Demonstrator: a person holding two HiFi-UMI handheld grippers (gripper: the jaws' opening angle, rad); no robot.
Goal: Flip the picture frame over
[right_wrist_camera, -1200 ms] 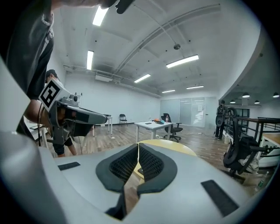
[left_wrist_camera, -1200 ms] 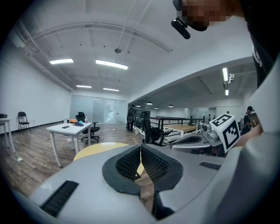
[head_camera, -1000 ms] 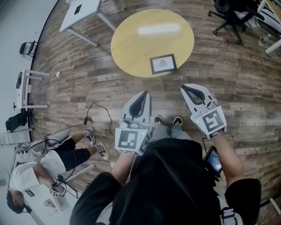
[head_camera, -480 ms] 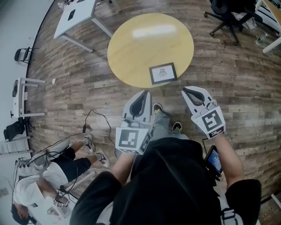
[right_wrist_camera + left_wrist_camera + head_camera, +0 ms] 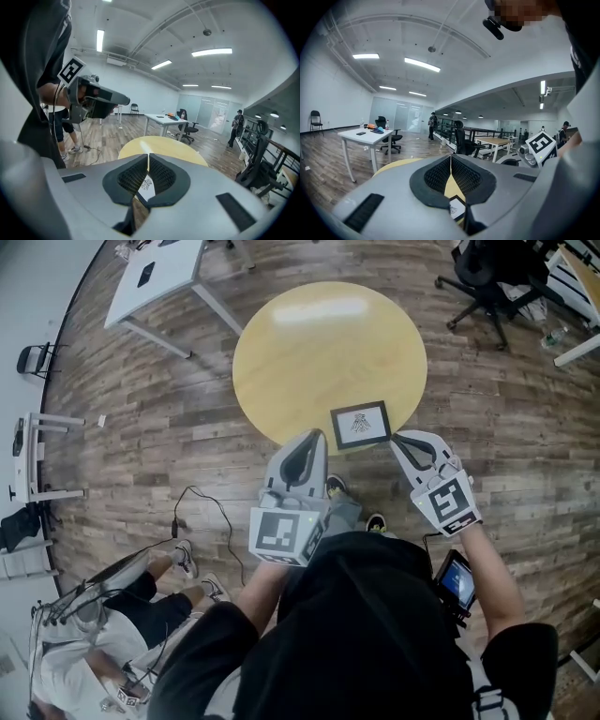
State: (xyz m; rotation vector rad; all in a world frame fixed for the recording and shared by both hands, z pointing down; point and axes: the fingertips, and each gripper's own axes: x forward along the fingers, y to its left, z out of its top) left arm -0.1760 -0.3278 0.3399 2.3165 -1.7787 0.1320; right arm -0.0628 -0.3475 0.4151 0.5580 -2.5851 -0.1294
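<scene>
A black picture frame (image 5: 361,424) with a white print lies face up near the front edge of the round yellow table (image 5: 319,343). My left gripper (image 5: 314,437) hangs shut and empty just short of the table's edge, left of the frame. On the frame's right, my right gripper (image 5: 398,439) is shut with nothing in it, its tip close to the frame's near right corner. In the left gripper view the frame (image 5: 457,208) peeks through below the closed jaws (image 5: 451,158). The frame (image 5: 146,186) also shows under the closed jaws (image 5: 148,157) of the right gripper view.
A white desk (image 5: 155,273) stands beyond the table to the left and a black office chair (image 5: 487,273) at the far right. Low on the left a person (image 5: 84,643) sits by a cable (image 5: 202,507) on the wood floor. A small screen (image 5: 457,582) rides on my right forearm.
Both grippers have moved forward to the table's front edge, and the table and frame now sit nearer. Both stay shut.
</scene>
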